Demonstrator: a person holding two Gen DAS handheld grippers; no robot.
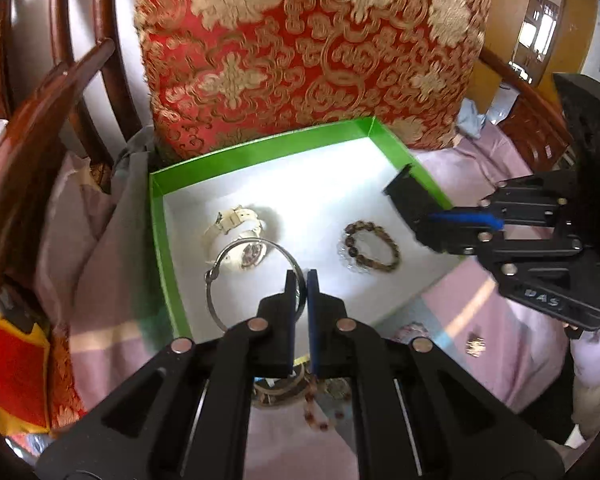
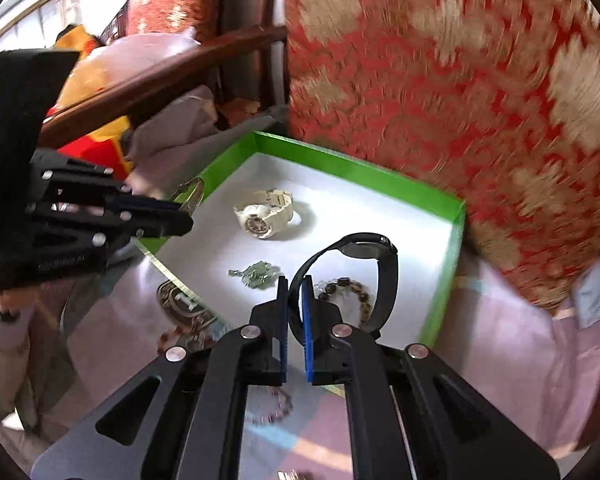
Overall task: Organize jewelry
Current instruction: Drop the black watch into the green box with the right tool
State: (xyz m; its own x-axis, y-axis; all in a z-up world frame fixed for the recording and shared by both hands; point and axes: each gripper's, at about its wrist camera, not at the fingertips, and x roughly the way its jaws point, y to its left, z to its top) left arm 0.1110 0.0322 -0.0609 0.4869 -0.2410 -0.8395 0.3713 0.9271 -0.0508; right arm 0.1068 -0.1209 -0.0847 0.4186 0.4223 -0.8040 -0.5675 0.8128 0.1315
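A green box (image 1: pixel 260 148) with a white floor rests against a red and gold cushion. In it lie a cream watch (image 1: pixel 236 236) and a brown bead bracelet (image 1: pixel 374 246). My left gripper (image 1: pixel 302 280) is shut on a thin silver bangle (image 1: pixel 220 264), which hangs over the box's near left side. In the right wrist view my right gripper (image 2: pixel 295 284) is shut on the strap of a black watch (image 2: pixel 364 246), held above the bead bracelet (image 2: pixel 348 288). A green pendant (image 2: pixel 256 274) and the cream watch (image 2: pixel 264 212) also lie on the box floor.
Loose bangles and bead strings (image 2: pixel 184 312) lie on the pale lilac cloth (image 1: pixel 460 312) in front of the box, with a small sparkly piece (image 1: pixel 476 346) nearby. The cushion (image 1: pixel 308 40) stands close behind the box. Dark wooden chair rails (image 1: pixel 60 92) run on the left.
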